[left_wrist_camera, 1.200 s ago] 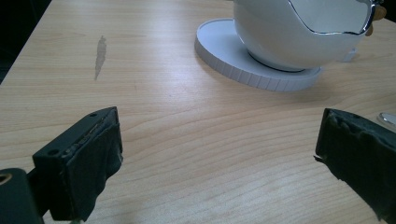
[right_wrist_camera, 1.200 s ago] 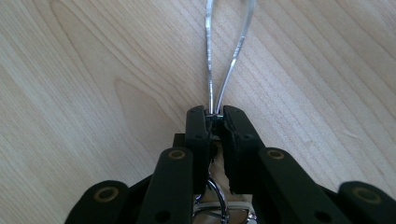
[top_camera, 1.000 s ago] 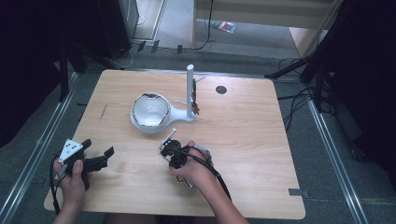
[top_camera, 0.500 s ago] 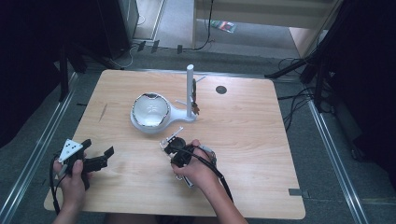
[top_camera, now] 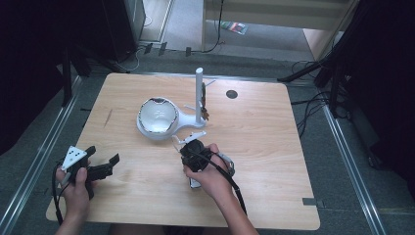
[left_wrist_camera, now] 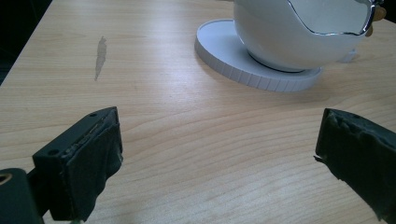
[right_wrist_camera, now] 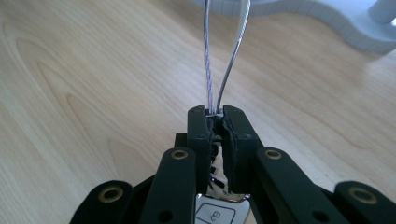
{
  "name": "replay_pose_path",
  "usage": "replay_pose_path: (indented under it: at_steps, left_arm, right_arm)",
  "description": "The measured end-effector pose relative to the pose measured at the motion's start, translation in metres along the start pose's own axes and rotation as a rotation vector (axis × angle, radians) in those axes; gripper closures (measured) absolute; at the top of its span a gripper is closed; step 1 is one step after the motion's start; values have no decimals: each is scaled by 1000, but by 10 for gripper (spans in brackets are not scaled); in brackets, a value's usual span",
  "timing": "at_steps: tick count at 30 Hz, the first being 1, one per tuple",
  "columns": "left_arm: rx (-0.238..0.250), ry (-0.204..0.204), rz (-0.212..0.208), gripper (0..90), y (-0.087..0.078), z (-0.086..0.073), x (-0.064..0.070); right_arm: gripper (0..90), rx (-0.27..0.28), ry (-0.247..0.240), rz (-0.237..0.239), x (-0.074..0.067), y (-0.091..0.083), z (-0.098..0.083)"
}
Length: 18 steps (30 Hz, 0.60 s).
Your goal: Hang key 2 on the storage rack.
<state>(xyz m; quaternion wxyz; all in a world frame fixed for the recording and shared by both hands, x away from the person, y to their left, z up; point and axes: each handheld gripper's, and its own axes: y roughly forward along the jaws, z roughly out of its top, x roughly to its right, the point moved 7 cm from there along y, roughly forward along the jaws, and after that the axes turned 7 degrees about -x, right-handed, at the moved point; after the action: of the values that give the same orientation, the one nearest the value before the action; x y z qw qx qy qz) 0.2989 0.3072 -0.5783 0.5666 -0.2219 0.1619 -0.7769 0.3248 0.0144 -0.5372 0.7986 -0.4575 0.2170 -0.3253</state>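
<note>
A white stand has a round base disc [left_wrist_camera: 224, 51], a white bowl [top_camera: 157, 115] with a shiny rim on it, and an upright post [top_camera: 199, 93] with small hooks. A small brown item [top_camera: 205, 114] hangs on the post. My right gripper [top_camera: 190, 144] is just in front of the stand's base [right_wrist_camera: 327, 23], shut on a thin silver wire loop [right_wrist_camera: 208, 56] whose two strands rise from the jaws toward the stand. A silver piece [right_wrist_camera: 215, 215] with an arrow mark shows below the jaws. My left gripper [top_camera: 103, 165] is held open at the table's front left, with nothing between its jaws [left_wrist_camera: 219, 149].
The wooden table [top_camera: 274, 147] has a dark round hole [top_camera: 231, 94] at the back right and a grey smear [left_wrist_camera: 100, 51] on its left part. Metal floor rails [top_camera: 342, 142] run along both sides, and cables [top_camera: 313, 105] lie on the floor at the right.
My right hand has moved to the right and toward the stand's base with the wire loop in its jaws, rising a little. The left hand has stayed put.
</note>
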Motion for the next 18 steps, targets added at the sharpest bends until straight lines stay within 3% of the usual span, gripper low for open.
replay_pose_path:
  at_steps: [6,18]
  left_arm:
    - [0,1,0,12,0,0,0]
    - [2,-3,0,12,0,0,0]
  right_arm:
    - [833,53,18,-3,5,-6,4]
    - [833,177,59,-56,15,-21,12]
